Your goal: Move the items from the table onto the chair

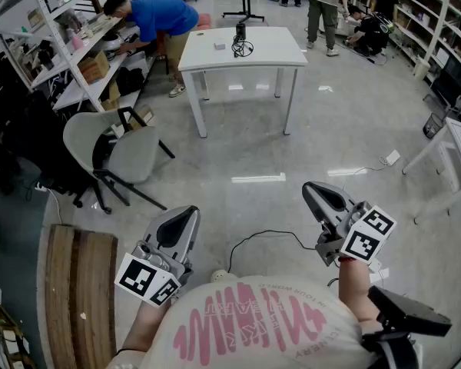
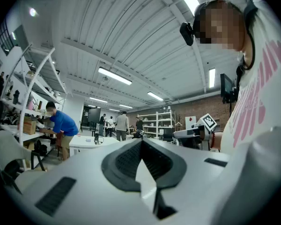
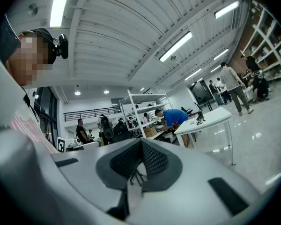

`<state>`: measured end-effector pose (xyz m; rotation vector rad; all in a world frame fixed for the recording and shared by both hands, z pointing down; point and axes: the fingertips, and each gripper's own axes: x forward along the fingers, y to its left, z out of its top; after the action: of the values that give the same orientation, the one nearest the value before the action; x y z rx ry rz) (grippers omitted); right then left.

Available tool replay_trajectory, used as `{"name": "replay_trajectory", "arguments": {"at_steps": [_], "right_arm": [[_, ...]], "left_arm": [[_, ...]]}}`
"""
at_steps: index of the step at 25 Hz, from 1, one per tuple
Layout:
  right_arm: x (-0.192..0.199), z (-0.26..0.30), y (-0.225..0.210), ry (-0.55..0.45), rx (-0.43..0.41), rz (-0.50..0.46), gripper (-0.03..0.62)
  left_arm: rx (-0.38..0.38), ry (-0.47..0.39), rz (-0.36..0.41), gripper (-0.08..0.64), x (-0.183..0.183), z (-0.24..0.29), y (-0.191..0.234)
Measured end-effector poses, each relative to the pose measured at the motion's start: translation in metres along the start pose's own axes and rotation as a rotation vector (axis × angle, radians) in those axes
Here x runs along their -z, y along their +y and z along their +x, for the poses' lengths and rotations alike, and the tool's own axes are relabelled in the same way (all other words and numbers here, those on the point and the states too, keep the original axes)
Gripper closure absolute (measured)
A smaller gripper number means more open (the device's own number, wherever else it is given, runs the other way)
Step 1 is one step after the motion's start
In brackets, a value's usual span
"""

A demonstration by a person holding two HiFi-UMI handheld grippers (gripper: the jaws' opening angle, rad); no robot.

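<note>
The stuff to move, a small white box [image 1: 219, 46] and a black gadget with a cable [image 1: 241, 41], sits on the white table [image 1: 273, 52] at top centre. The grey chair [image 1: 134, 156] is mid-left. The left gripper [image 1: 186, 214] and right gripper [image 1: 312, 191] are both pressed together, empty, at the bottom. I'd walk up first, spread the jaws, then take the box squarely.

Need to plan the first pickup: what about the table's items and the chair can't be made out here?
- Black item with cable on the white table: too small in the head view to identify.
- Small white item beside it: too small, same view.
- Grey chair: cut off by the picture's edge in the left gripper view.
</note>
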<state>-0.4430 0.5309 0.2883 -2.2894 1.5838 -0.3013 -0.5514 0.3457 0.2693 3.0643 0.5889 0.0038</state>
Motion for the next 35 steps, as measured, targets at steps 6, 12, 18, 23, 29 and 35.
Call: {"name": "replay_trajectory", "arguments": {"at_steps": [6,12,18,23,29,35], "right_arm": [[0.0,-0.005,-0.003,0.0,-0.006,-0.008,0.581],[-0.007,-0.007,-0.009,-0.015,-0.026,0.004,0.581],[0.0,-0.003,-0.013,-0.042,-0.051,0.045,0.58],[-0.007,0.017,-0.022,-0.07,-0.036,0.038,0.578],[-0.011,0.034,-0.054,-0.085,-0.01,0.067,0.58],[-0.027,0.073,-0.092,-0.116,0.08,0.073,0.578]], "left_arm": [[0.0,-0.003,0.014,0.551,-0.001,0.003,-0.005],[0.0,-0.017,0.015,0.551,-0.005,0.013,-0.001],[0.028,-0.126,0.05,0.551,-0.024,0.014,-0.002],[-0.026,-0.082,0.112,0.551,-0.022,0.019,0.022],[0.003,-0.089,0.034,0.551,-0.008,0.063,0.057],[0.059,-0.102,0.04,0.551,-0.008,0.117,0.111]]}}
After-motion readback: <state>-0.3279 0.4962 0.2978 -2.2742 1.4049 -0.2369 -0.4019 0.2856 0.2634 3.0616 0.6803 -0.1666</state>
